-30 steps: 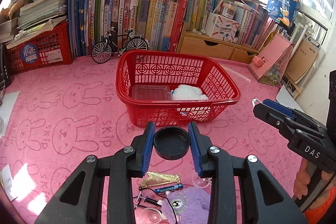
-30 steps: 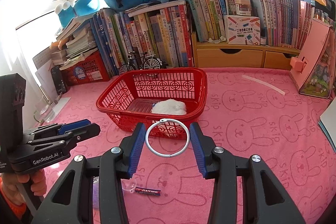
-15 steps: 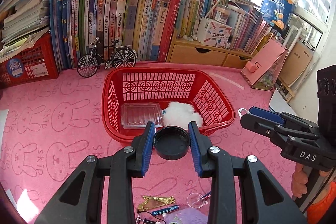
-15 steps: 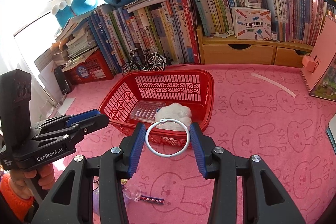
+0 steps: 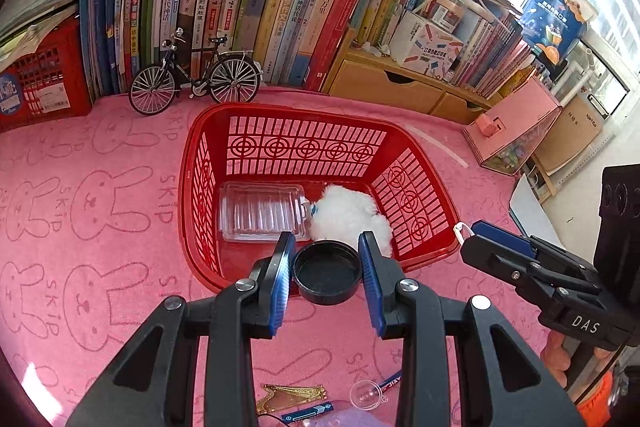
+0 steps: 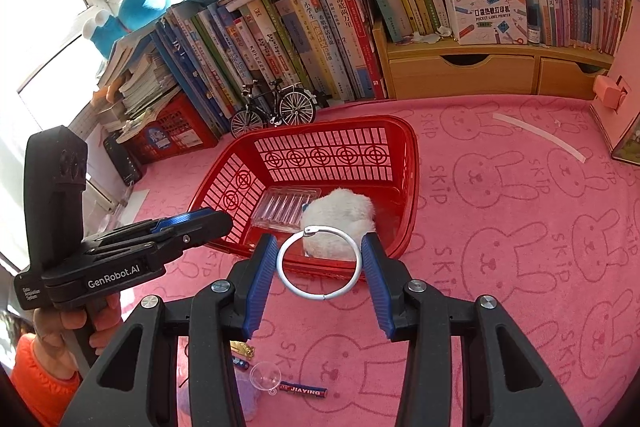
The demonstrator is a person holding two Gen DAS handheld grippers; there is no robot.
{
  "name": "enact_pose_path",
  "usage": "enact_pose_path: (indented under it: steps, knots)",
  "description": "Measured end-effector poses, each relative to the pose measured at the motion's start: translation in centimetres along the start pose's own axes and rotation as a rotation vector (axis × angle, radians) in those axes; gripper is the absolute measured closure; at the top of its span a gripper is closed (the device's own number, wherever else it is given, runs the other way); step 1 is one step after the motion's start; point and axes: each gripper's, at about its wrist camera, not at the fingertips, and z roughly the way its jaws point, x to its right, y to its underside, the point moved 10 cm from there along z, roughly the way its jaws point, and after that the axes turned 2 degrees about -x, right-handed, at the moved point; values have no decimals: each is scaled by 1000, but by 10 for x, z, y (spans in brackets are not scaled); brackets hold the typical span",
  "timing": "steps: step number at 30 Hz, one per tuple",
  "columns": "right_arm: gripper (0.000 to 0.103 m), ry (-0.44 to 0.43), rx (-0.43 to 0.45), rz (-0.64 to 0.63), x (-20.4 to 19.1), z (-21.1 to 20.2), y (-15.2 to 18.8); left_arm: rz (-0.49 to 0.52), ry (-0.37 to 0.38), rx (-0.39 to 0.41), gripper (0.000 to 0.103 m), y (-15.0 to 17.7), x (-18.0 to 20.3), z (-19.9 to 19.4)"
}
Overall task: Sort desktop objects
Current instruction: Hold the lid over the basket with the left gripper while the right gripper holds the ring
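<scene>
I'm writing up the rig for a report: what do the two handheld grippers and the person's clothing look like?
Both grippers are black plastic with silver screws and blue ribbed pads on two long fingers. The left gripper carries white "GenRobot.AI" lettering and an upright black handle block. The right gripper is marked "DAS". An orange sleeve shows at the left hand, and orange again at the right.

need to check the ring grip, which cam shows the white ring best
The right wrist view: the white ring sits whole between the right gripper pads, in front of the red basket. The left wrist view shows only a sliver of ring at that gripper's tip.
</scene>
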Motion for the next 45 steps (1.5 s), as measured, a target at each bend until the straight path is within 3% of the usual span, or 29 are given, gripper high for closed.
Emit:
enact_pose_path:
  steps: [6,10,21,32,45]
  knots:
    - [59,-34,12,16,1,-7,4,-27,46,-11,72,7,-1,-6]
    - [59,-17,12,14,2,-6,0,-33,23,-9,72,1,-4,-6]
    - [59,-47,-24,31,-2,6,-10,80,-115,-19,72,-17,-7,12]
    - [59,-17,-60,24,4,26,-13,157,-232,5,72,-27,-15,42]
    - [59,16,-115,79,18,61,-24,215,-322,13,72,-34,-18,62]
